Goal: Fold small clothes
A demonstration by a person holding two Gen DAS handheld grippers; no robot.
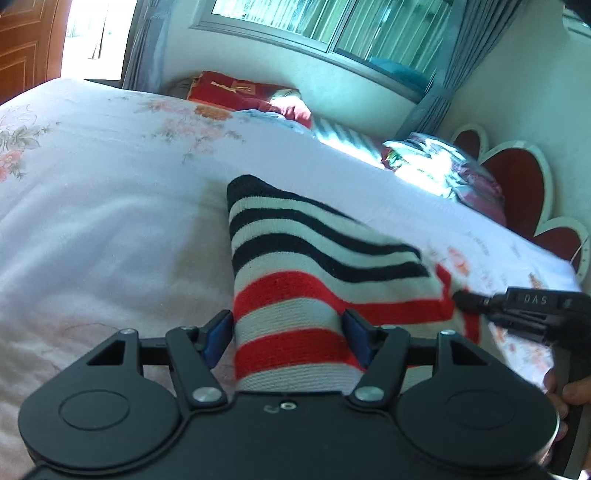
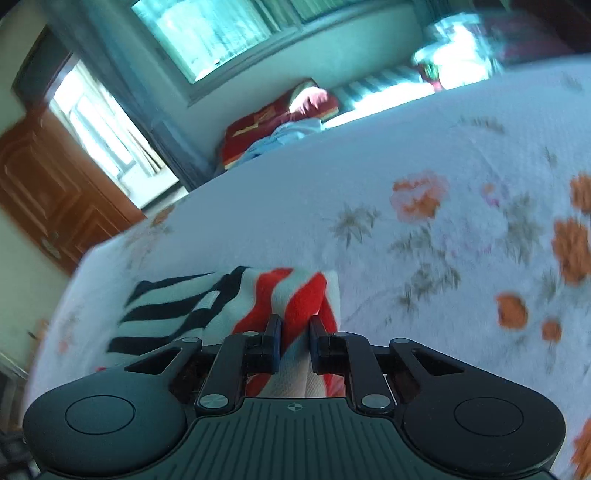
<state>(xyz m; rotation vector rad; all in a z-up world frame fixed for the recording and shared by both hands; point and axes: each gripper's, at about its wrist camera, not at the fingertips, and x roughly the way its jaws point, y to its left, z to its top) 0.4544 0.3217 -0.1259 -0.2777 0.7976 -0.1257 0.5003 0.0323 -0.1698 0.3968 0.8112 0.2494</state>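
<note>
A small knitted garment with black, white and red stripes lies on the floral bed sheet. In the left wrist view my left gripper has its jaws wide apart, with the garment's red-striped end between them. My right gripper enters from the right and pinches the garment's red edge. In the right wrist view my right gripper is shut on the red and white edge of the garment, which trails off to the left.
The bed's far edge has red cushions and a pile of colourful clothes. A red flower-shaped headboard stands at the right. A window and a wooden door lie beyond the bed.
</note>
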